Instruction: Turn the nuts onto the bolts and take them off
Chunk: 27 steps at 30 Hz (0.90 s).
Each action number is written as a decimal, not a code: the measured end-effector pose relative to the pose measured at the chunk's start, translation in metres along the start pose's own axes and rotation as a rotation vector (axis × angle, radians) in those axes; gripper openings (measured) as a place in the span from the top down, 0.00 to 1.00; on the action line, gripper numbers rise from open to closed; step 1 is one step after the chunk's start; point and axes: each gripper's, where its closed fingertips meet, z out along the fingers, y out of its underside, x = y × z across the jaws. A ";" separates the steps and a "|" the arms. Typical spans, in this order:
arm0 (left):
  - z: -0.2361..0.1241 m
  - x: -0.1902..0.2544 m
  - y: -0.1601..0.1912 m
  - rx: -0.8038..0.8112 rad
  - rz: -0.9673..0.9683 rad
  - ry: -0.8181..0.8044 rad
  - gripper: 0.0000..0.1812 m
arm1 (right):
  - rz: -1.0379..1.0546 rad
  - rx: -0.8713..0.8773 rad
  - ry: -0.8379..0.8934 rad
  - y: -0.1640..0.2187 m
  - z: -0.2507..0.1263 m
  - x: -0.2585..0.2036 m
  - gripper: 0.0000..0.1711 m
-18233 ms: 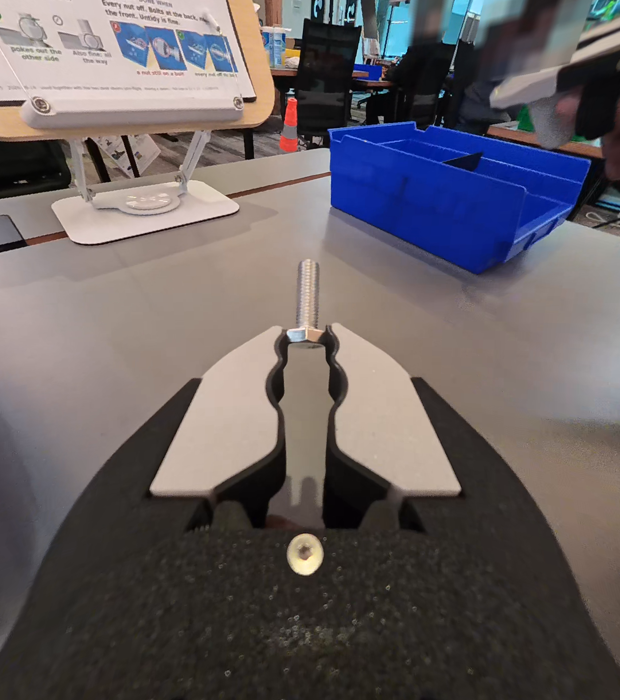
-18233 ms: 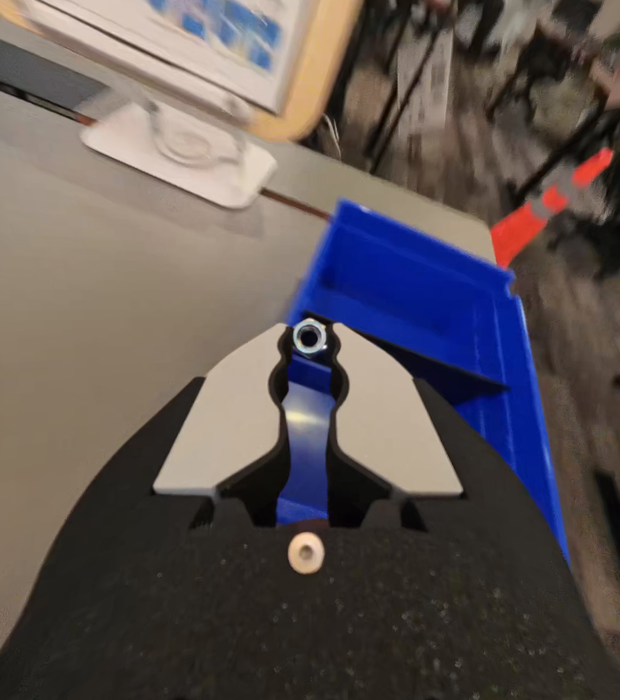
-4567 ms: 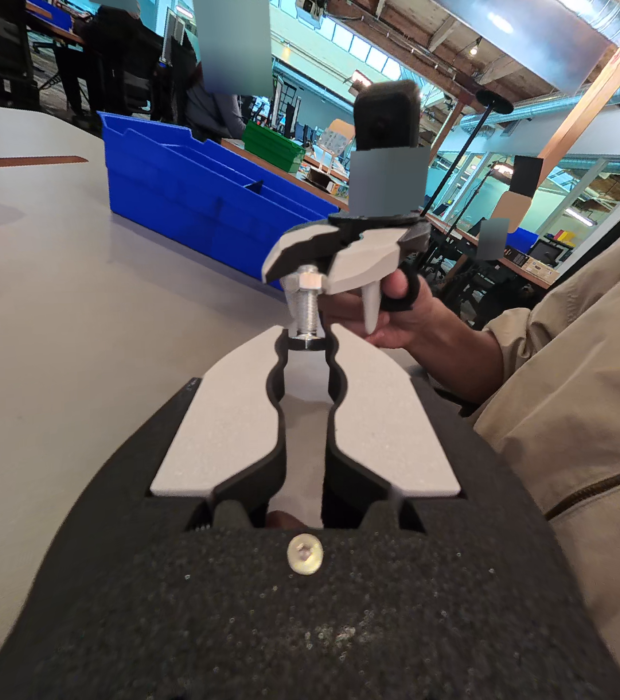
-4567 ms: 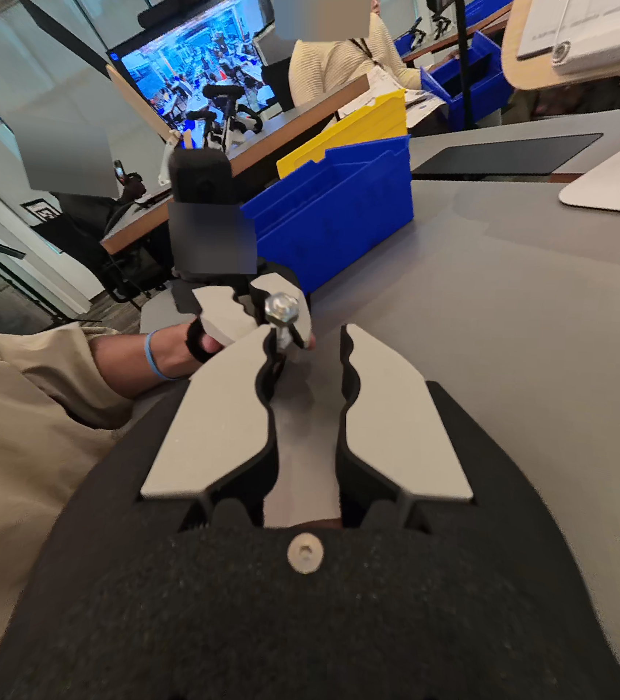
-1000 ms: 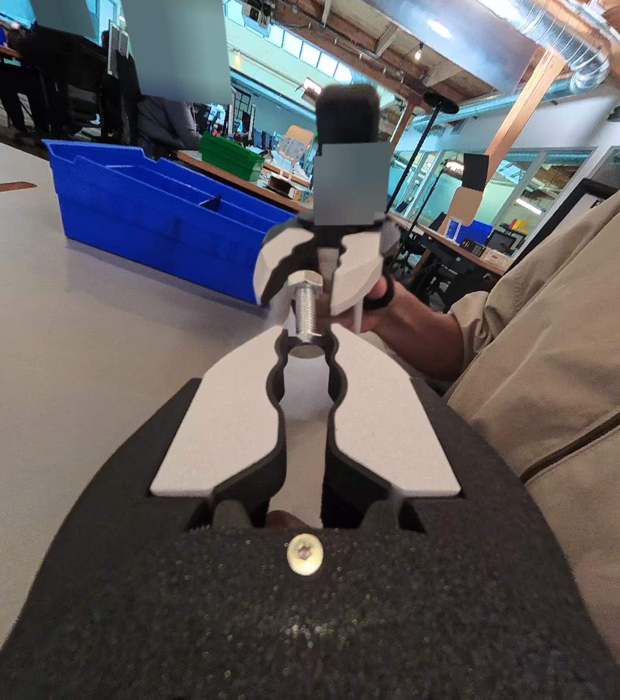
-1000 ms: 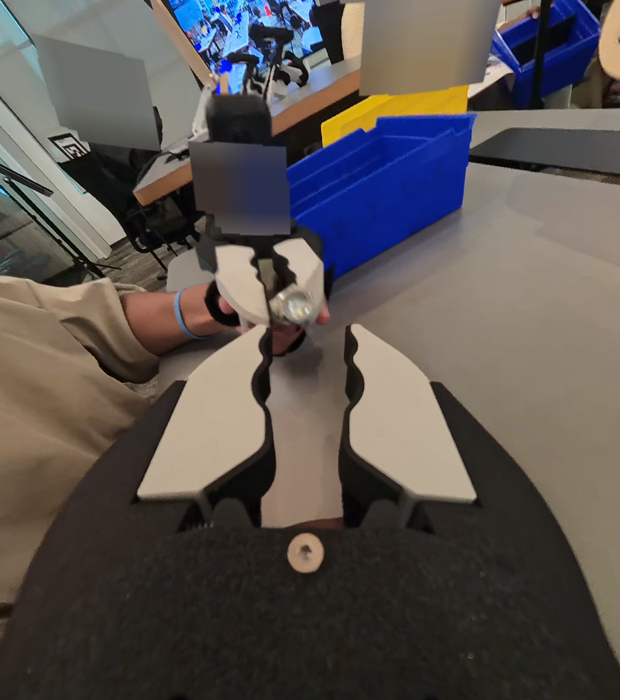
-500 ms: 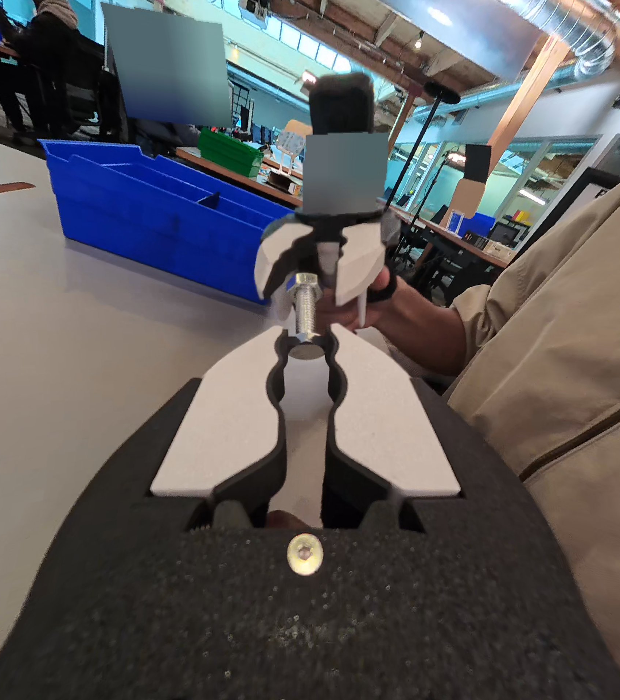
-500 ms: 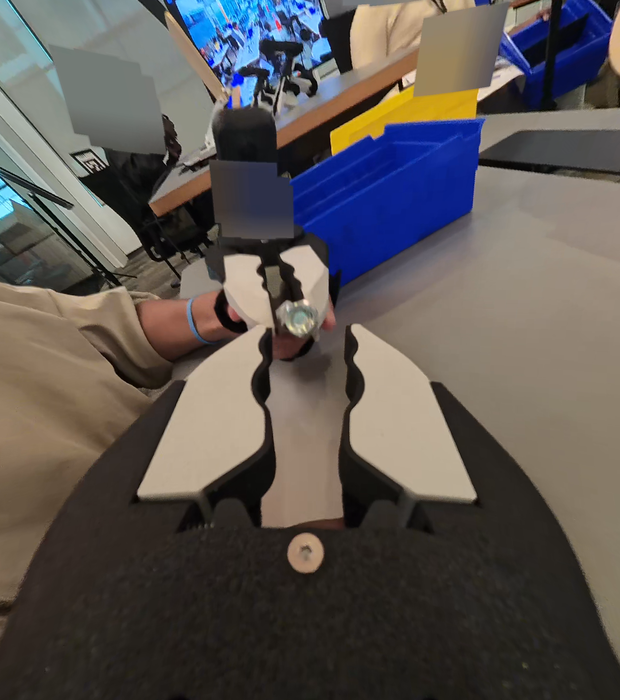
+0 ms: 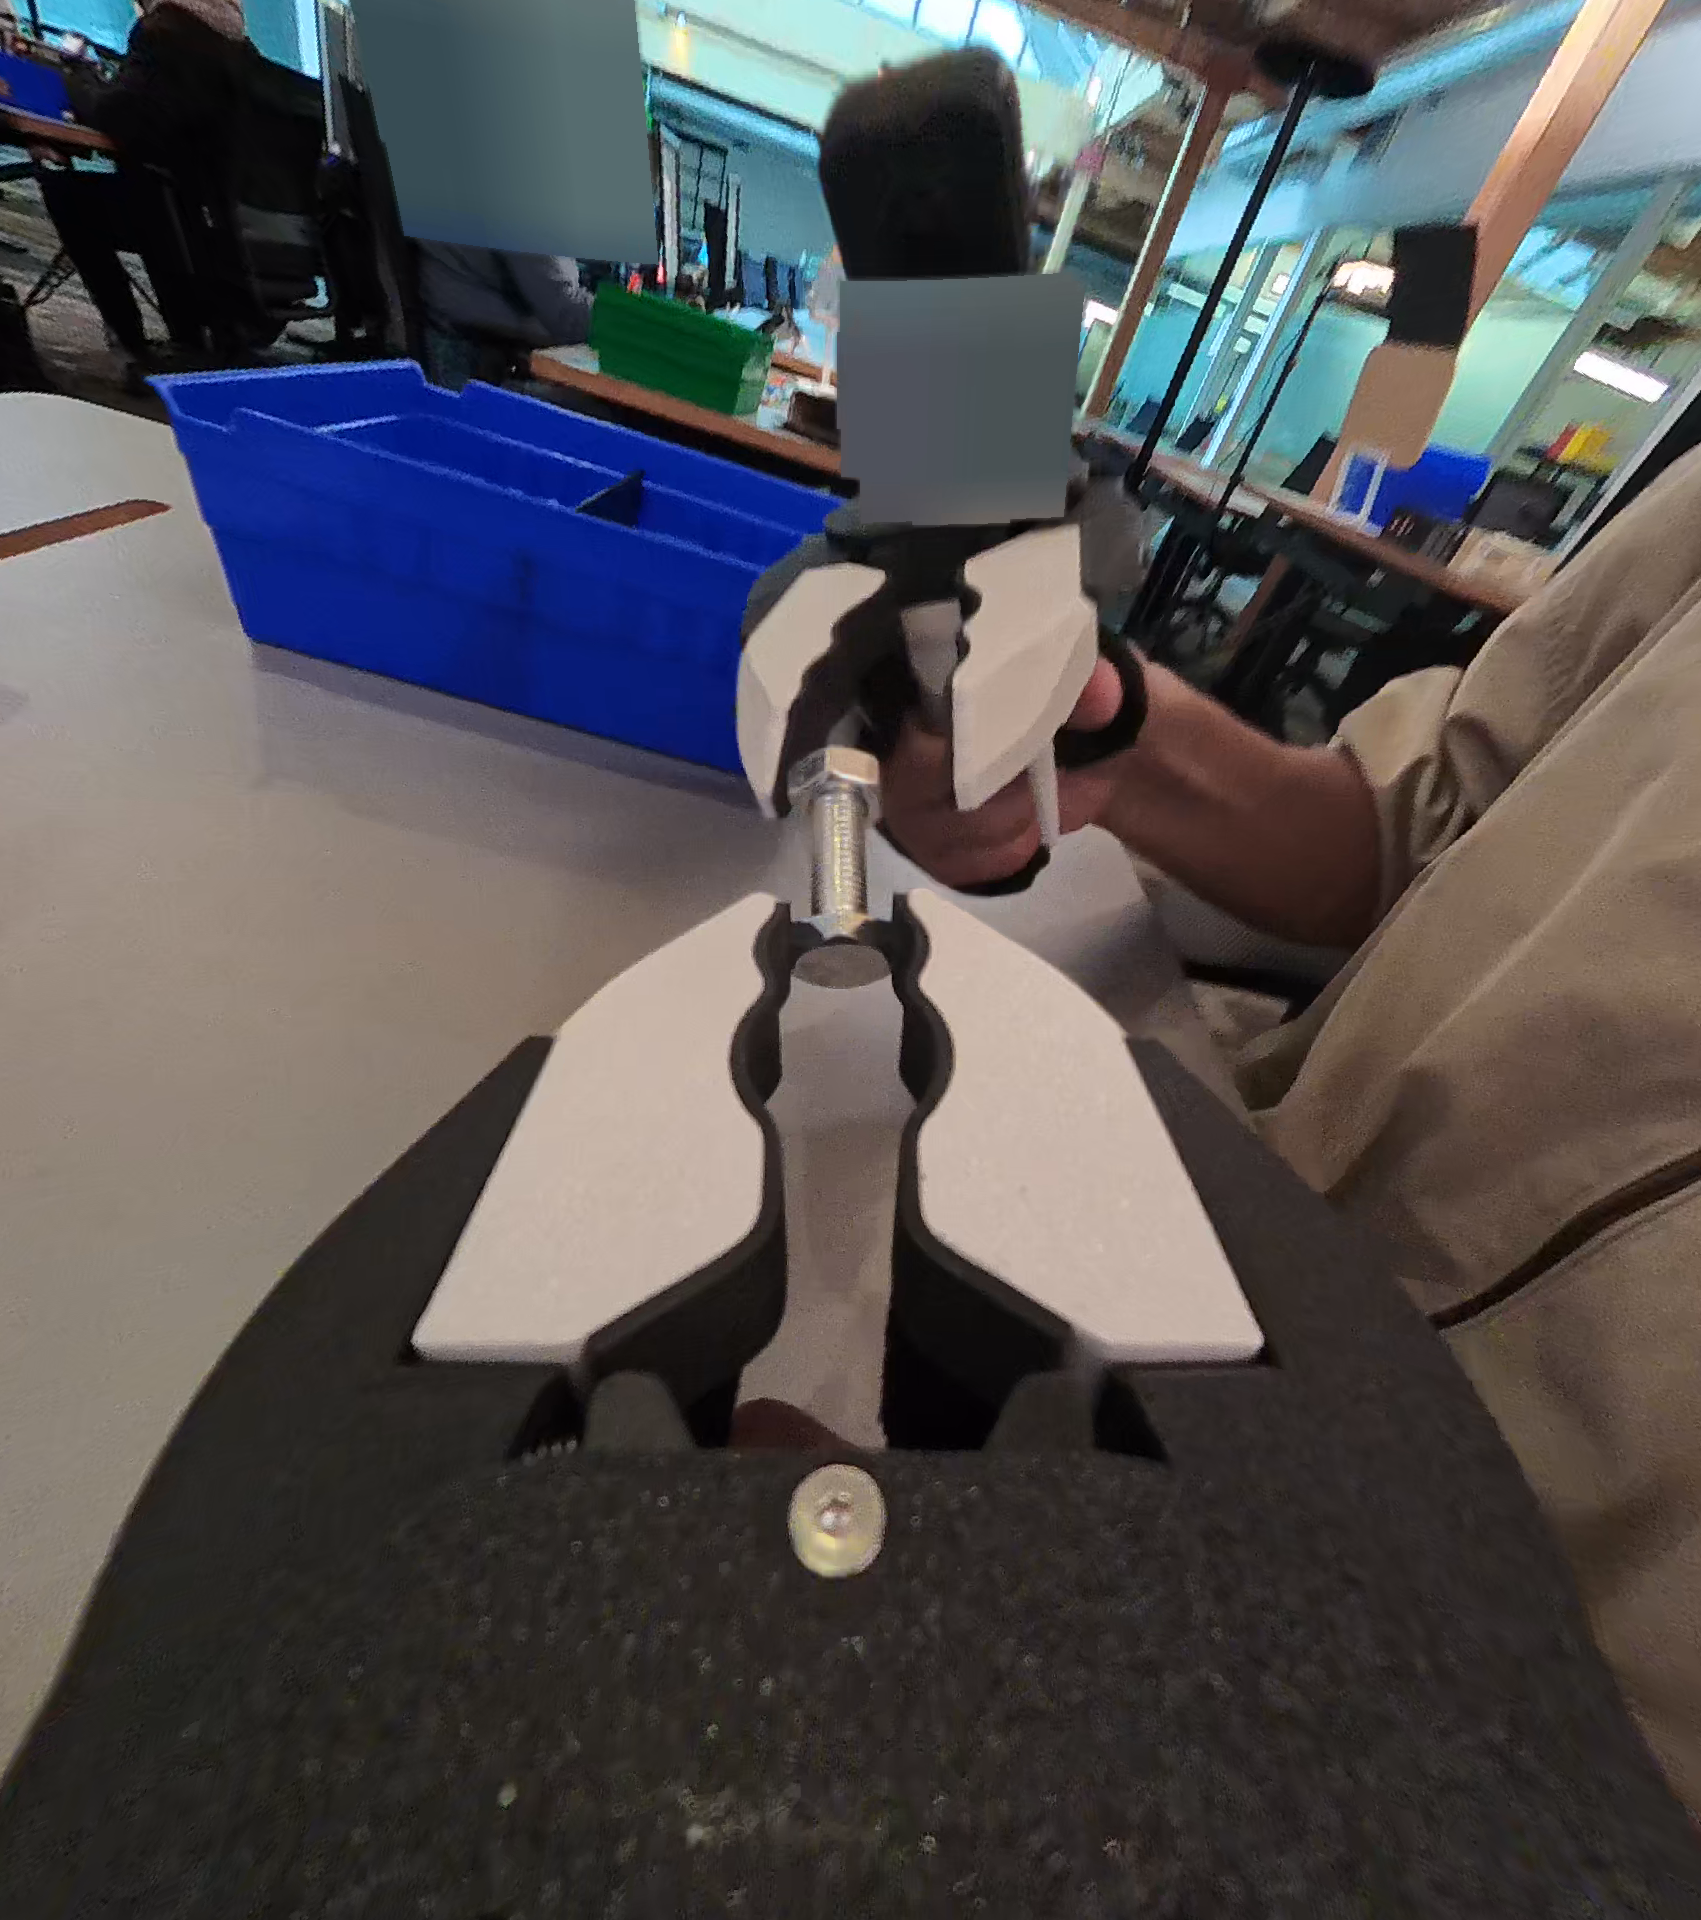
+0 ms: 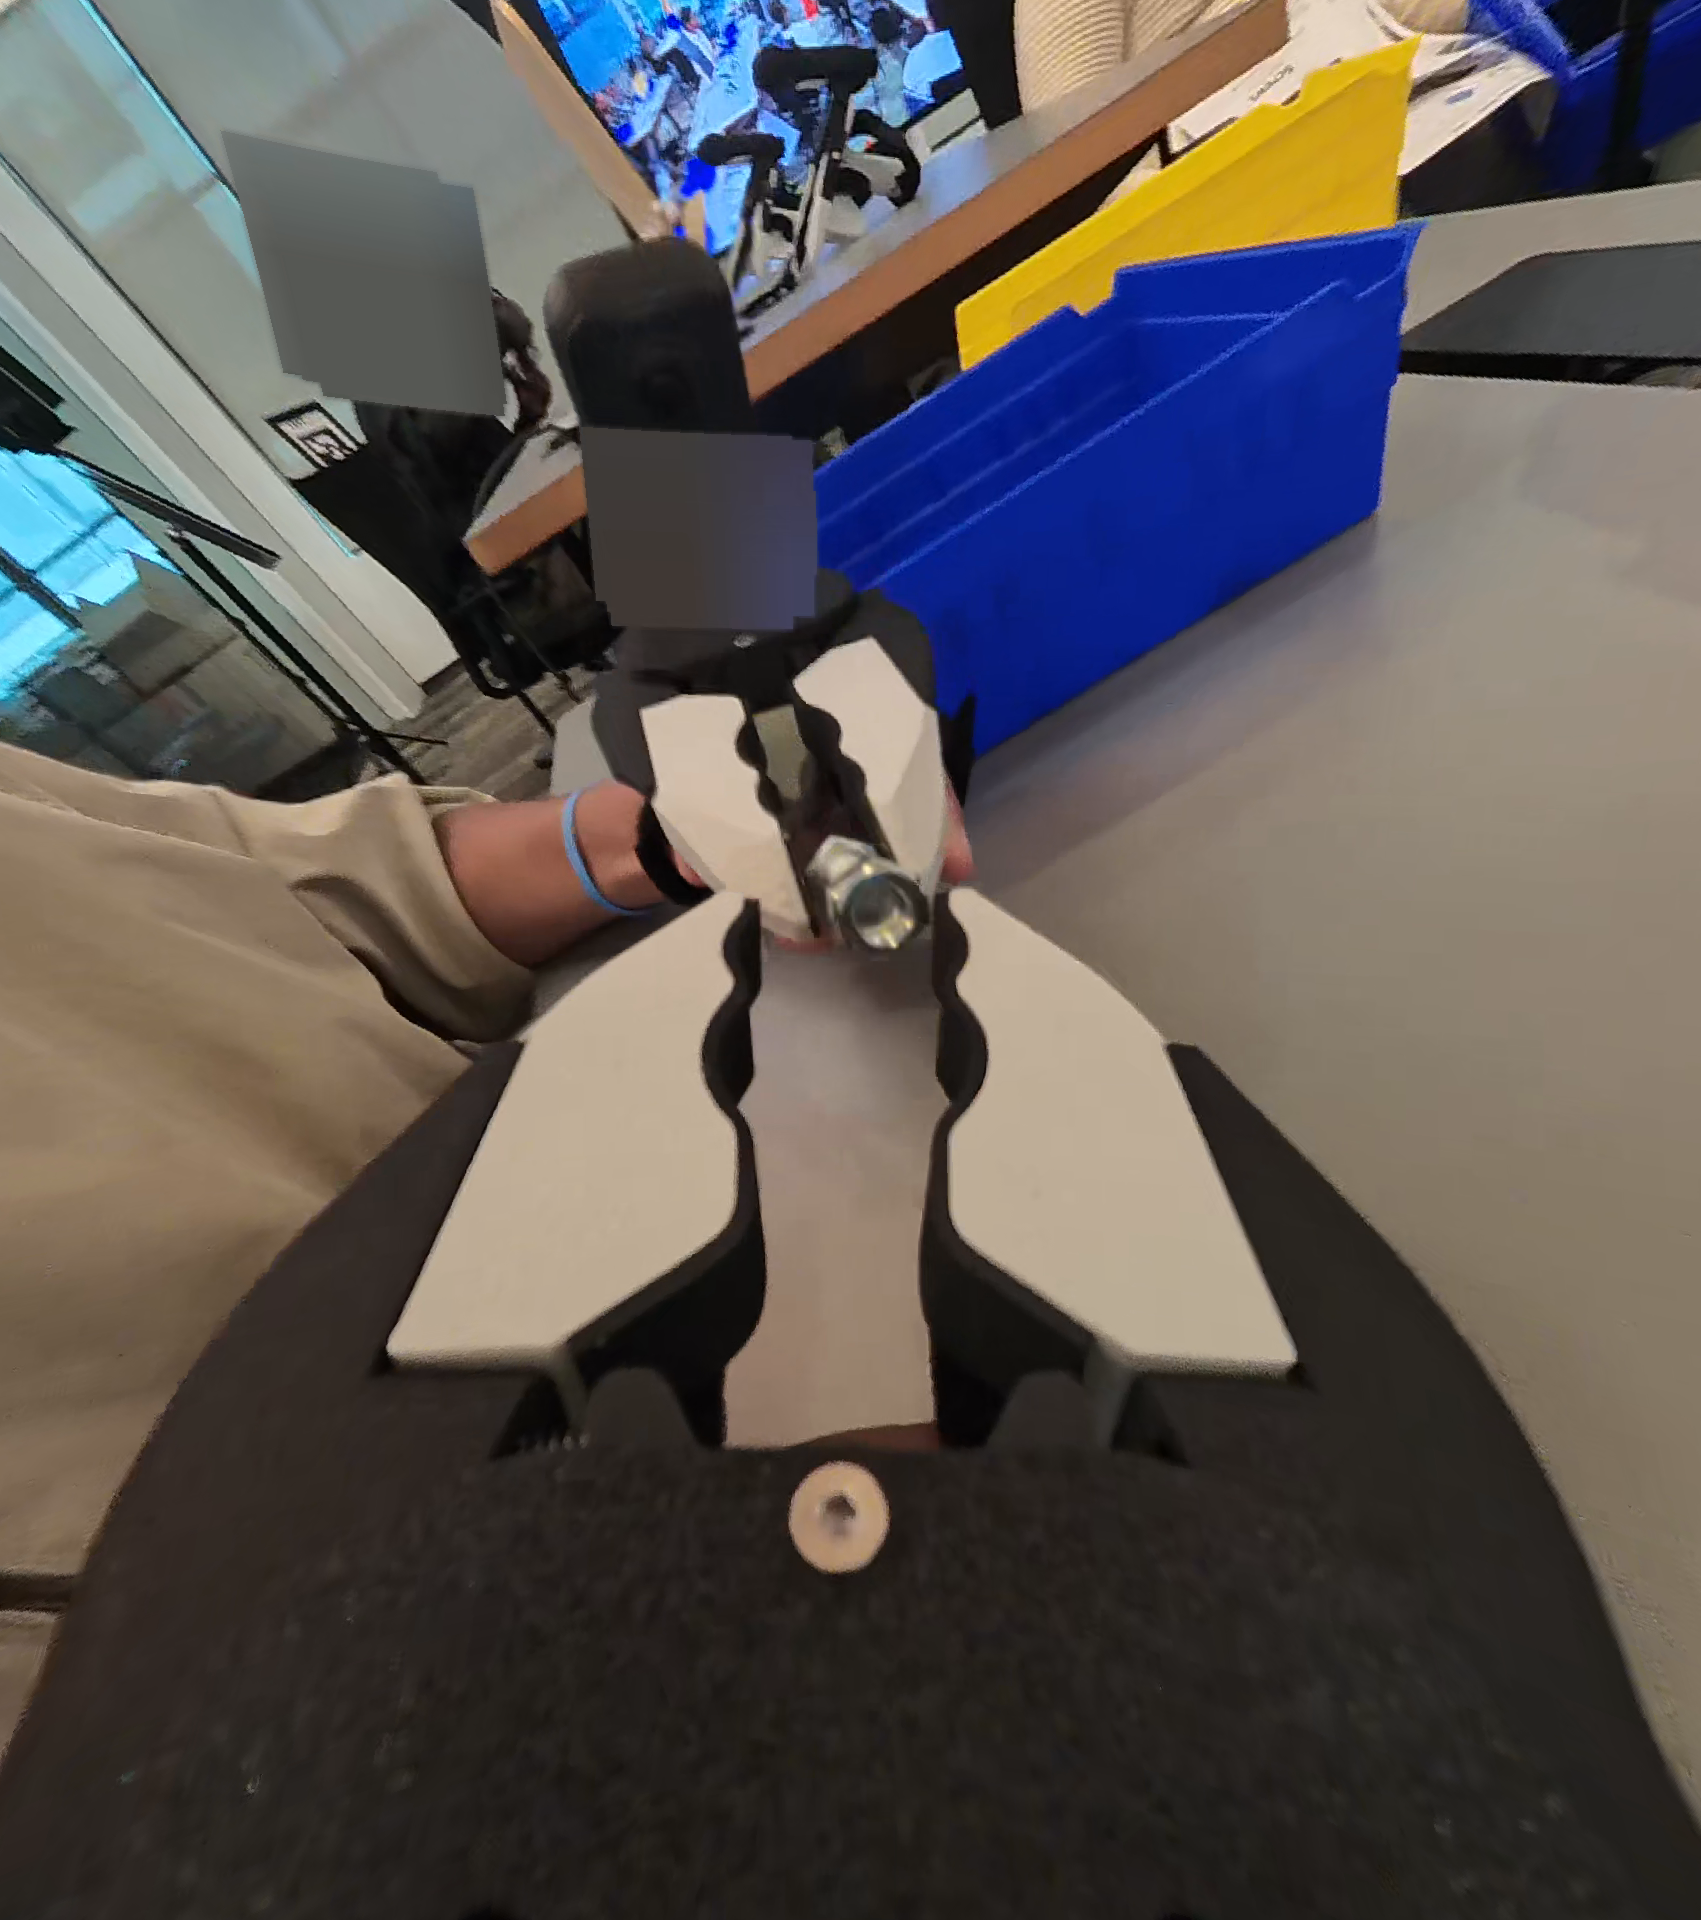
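With the left gripper [image 9: 841,951] clamped on the bolt [image 9: 838,883] head over the grey table [image 9: 202,935], the spread right gripper [image 10: 841,935] should re-pinch the hex nut [image 9: 833,774] squarely, turning along the shank.

Bright, even indoor light, seemingly from overhead fixtures and glazed walls at 1 to 3 o'clock in the left wrist view. Soft shadows on the grey table [image 9: 202,883] under the blue bin [image 9: 472,582]. Small glints on the bolt [image 9: 841,862]. Strong wide-angle bending toward all edges. Background smeared and soft at 12 o'clock, perhaps motion blur; near foam sharp.
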 end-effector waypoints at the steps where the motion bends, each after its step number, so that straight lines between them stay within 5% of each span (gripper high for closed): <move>1: 0.001 0.000 0.001 -0.011 0.019 -0.012 0.90 | 0.015 -0.004 -0.007 0.000 0.000 0.000 0.82; 3: 0.001 0.002 0.002 -0.016 0.026 -0.008 0.90 | 0.004 -0.036 0.013 0.005 0.002 0.004 0.89; 8: 0.001 0.005 0.001 -0.002 -0.018 0.032 0.90 | -0.120 -0.043 0.019 0.005 0.000 0.001 0.90; 17: 0.003 0.030 -0.001 0.025 -0.179 0.254 0.90 | -0.703 -0.143 -0.011 0.008 -0.008 -0.019 0.90; 21: 0.003 0.021 0.000 0.021 -0.151 0.192 0.90 | -0.537 -0.161 -0.034 0.009 -0.005 -0.011 0.89; 23: 0.002 0.013 -0.001 0.027 -0.125 0.135 0.90 | -0.460 -0.130 -0.013 0.007 -0.003 -0.007 0.77; 27: -0.004 -0.005 -0.006 0.039 -0.032 -0.012 0.90 | -0.200 -0.064 0.061 0.003 -0.002 0.008 0.74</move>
